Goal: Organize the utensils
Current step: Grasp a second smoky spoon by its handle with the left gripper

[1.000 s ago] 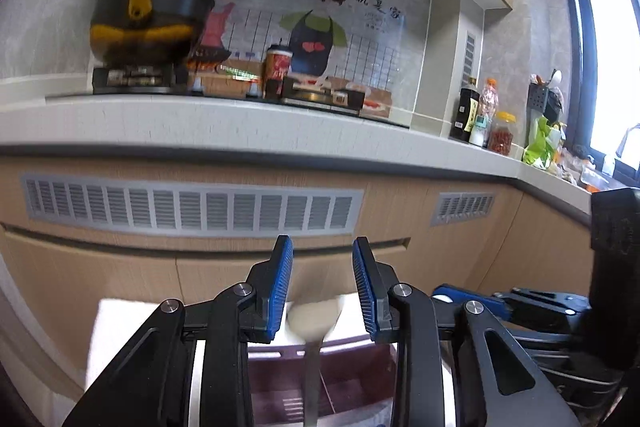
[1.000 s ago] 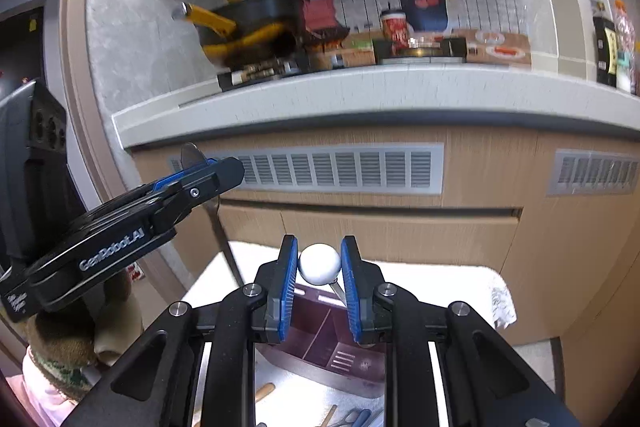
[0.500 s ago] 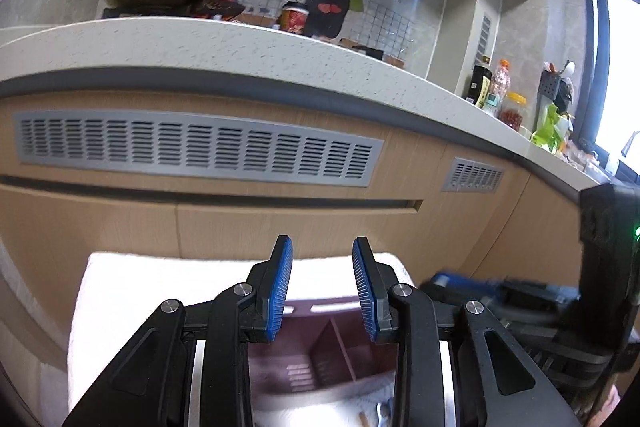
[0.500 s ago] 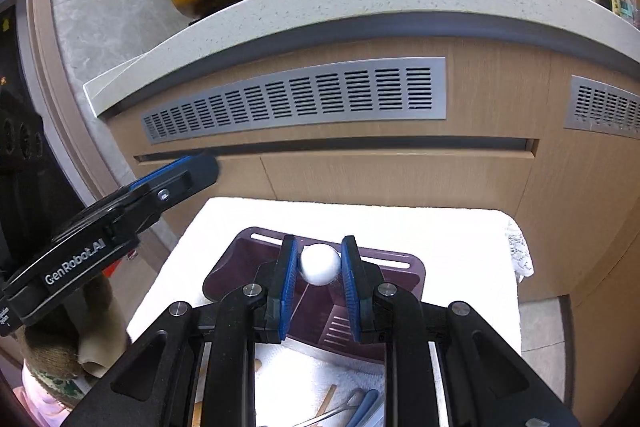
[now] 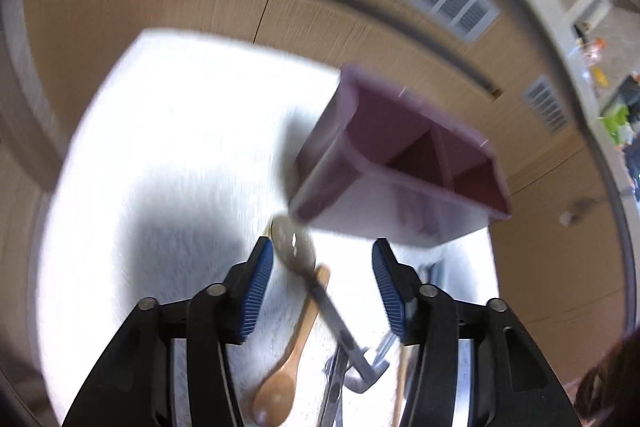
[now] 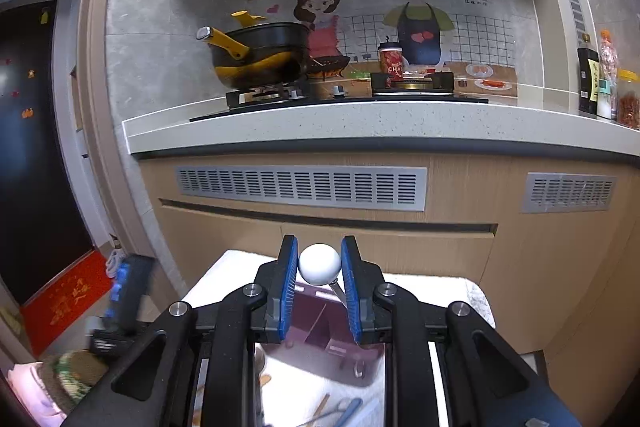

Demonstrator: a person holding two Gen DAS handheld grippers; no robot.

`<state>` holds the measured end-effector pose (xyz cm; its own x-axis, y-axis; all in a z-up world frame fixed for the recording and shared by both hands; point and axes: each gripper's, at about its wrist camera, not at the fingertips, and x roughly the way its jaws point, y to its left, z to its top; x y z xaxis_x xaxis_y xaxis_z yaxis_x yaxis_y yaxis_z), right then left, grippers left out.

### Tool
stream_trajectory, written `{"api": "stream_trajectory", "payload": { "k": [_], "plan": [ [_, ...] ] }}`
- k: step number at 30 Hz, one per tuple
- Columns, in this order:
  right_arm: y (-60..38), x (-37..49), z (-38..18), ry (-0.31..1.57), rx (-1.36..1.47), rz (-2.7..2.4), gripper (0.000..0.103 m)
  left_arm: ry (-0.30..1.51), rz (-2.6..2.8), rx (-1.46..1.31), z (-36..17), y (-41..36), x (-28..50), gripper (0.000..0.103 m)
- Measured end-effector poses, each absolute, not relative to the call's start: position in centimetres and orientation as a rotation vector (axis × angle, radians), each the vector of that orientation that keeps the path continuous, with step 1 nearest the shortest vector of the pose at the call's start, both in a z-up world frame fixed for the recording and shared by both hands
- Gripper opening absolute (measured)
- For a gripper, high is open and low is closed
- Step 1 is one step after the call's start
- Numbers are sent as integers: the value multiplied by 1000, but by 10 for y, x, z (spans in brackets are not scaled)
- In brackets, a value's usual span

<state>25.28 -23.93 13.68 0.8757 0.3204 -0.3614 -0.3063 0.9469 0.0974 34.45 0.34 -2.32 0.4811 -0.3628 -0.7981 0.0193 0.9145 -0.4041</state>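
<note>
Purple caddy (image 5: 404,163) sits far right on the white towel (image 5: 168,147); left claw (image 5: 322,281) gapes wide over a metal spoon (image 5: 296,251). Right claw (image 6: 319,271) pinches a white ball (image 6: 319,263).

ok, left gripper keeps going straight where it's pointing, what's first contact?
Probably the metal spoon: its bowl lies between the open fingers of the left gripper on the white cloth, next to a wooden spoon. The purple organizer sits beyond. The blurred frame leaves depth uncertain.

A white towel-covered table (image 5: 168,131) carries a purple organizer (image 5: 400,163), a metal spoon (image 5: 296,251) and a wooden spoon (image 5: 280,387).
</note>
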Motion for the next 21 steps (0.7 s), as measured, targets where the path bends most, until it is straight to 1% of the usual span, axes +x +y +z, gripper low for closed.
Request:
{"api": "stream_trajectory", "payload": {
  "k": [5,11,12,13,15,18,19,21],
  "plan": [
    [-251,235,125,418,59,330,20,1123,-125,-331,-55,-20,360,57],
    [-265,224,116,439,80,323,20,1101,-37,-199,-71,-56,368,57],
    [-266,224,115,442,83,320,20,1082,-35,-166,-71,-60,366,54],
    [-268,223,114,445,85,319,20,1063,-30,-125,-71,-63,362,43],
    [-269,222,112,448,87,320,20,1029,-37,-91,-71,-63,353,31],
    [-269,221,111,454,91,326,20,979,-79,-105,-65,-52,332,30],
    [-269,221,110,456,94,329,20,955,-92,-106,-60,-50,324,27],
    [-267,224,110,470,102,346,20,890,-123,-91,-47,-47,304,6]
  ]
}}
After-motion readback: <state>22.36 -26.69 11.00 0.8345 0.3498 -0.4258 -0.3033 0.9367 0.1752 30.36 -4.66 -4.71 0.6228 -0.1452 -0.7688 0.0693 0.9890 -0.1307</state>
